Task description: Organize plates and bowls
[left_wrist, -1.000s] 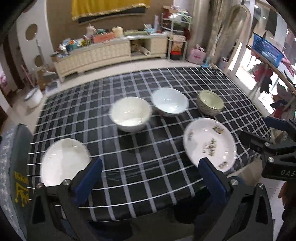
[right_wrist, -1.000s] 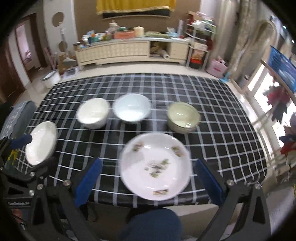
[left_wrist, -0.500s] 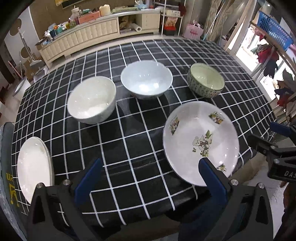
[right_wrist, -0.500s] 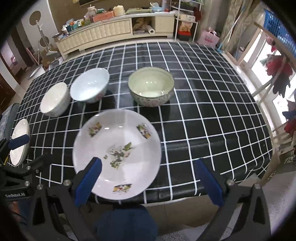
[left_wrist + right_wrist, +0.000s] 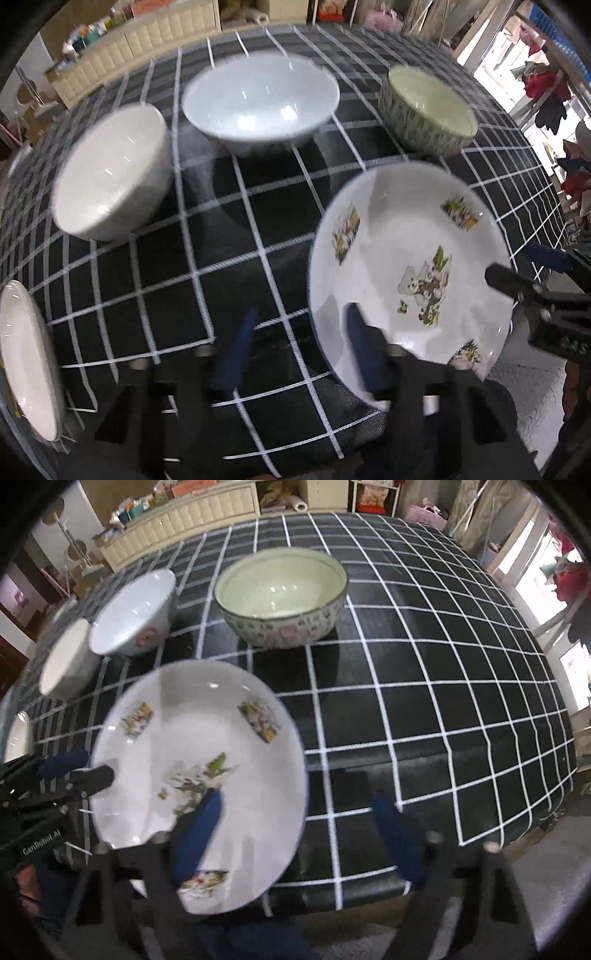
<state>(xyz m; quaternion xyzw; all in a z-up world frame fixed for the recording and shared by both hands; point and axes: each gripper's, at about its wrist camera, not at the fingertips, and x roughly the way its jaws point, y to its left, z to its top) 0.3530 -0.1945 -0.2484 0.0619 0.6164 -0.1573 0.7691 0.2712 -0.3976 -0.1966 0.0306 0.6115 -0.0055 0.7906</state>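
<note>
Both grippers point steeply down at the near edge of the checked tablecloth (image 5: 424, 709). Left gripper (image 5: 299, 347): jaws have just been closing, now narrow, straddling the near-left rim of the decorated plate (image 5: 406, 258); whether the pads press it cannot be told. Right gripper (image 5: 306, 834): jaws have just been closing, still fairly wide, astride the plate's right rim without gripping. Behind stand a white bowl (image 5: 110, 181), a pale blue bowl (image 5: 258, 99) and a patterned bowl (image 5: 280, 598), all empty. A plain plate (image 5: 26, 354) lies far left.
</note>
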